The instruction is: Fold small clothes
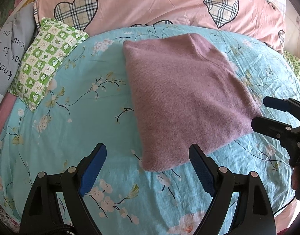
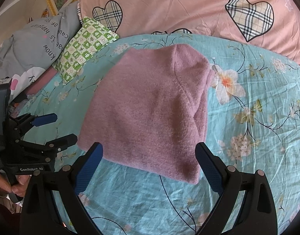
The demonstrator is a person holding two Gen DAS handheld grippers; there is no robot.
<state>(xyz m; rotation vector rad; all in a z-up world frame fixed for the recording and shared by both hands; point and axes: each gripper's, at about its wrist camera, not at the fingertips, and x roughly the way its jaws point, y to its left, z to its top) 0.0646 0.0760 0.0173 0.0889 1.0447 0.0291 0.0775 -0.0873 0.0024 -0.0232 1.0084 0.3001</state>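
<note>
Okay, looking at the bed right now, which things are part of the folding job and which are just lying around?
Part of the job:
mauve knit garment, folded on the sheet
left tongs, open
right tongs, open

Just lying around:
green checked pillow
pink heart quilt
grey lettered bedding

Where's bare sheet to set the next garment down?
Widest free patch: blue sheet between green checked pillow and folded purple sweater. Another lies right of the sweater in the right wrist view. Crowded: pink duvet behind, both open tools at the near edge.
</note>
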